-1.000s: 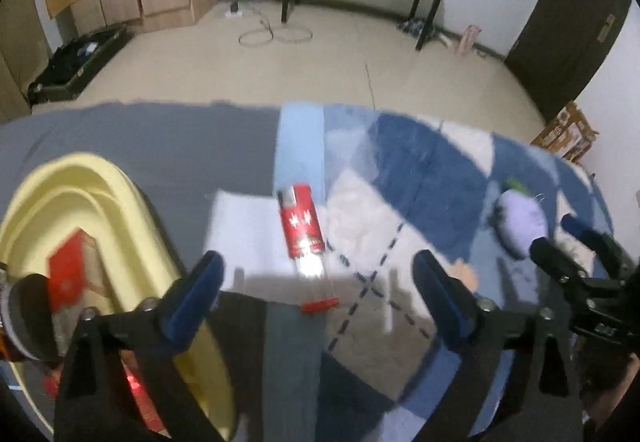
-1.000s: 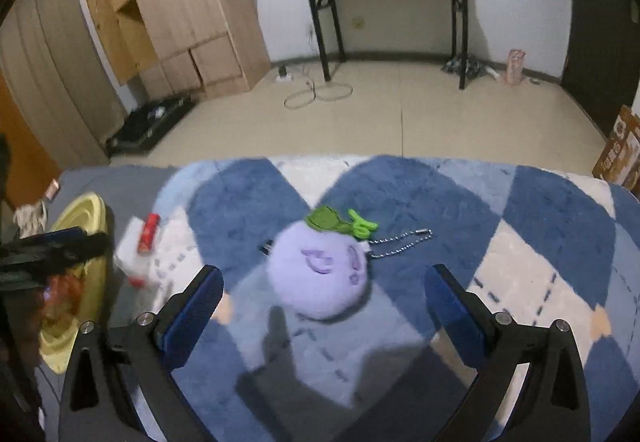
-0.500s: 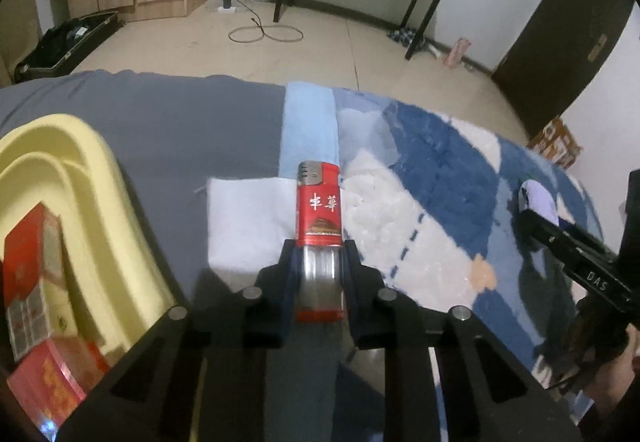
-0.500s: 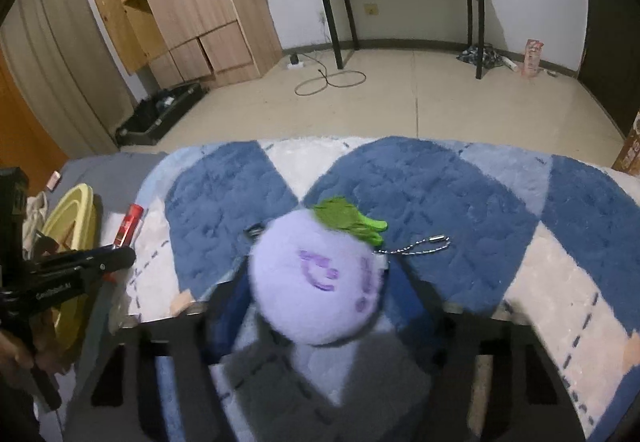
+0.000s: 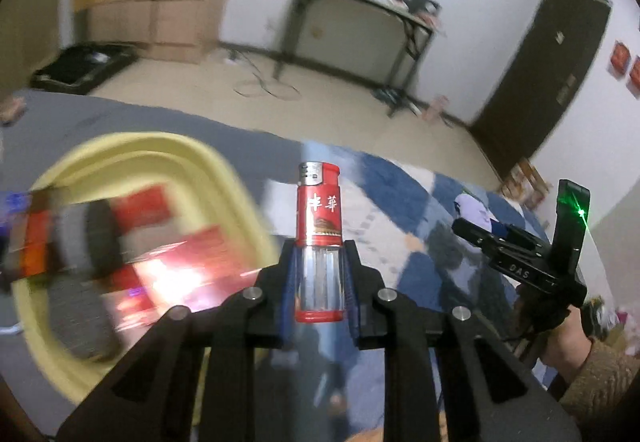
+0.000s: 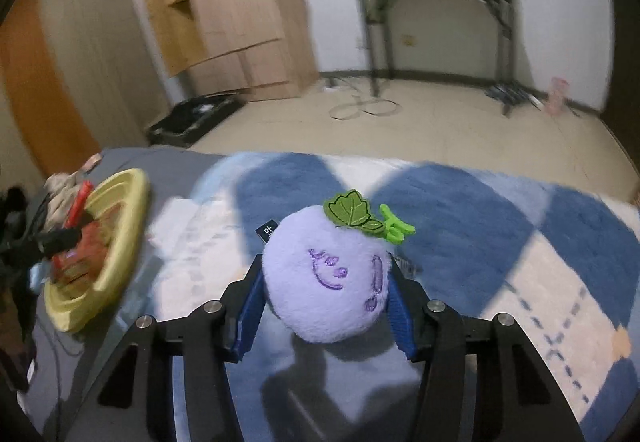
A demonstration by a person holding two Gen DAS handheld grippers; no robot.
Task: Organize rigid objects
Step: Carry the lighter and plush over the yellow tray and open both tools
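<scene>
A grey-sheeted bed [image 6: 120, 354] carries a blue-and-white checked blanket [image 6: 500, 242] and a yellow basin [image 6: 120, 262].

Red lighter [image 5: 319, 218] — lilac plush [image 6: 326, 278] — blue-checked rug [image 6: 500, 226]

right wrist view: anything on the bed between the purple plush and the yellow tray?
Nothing stands there. In the right wrist view, only bare blue-and-white blanket and a strip of grey sheet lie between the purple plush and the yellow tray.

Red lighter [image 5: 319, 230] upright (purple plush [image 6: 328, 278] clamped).
</scene>
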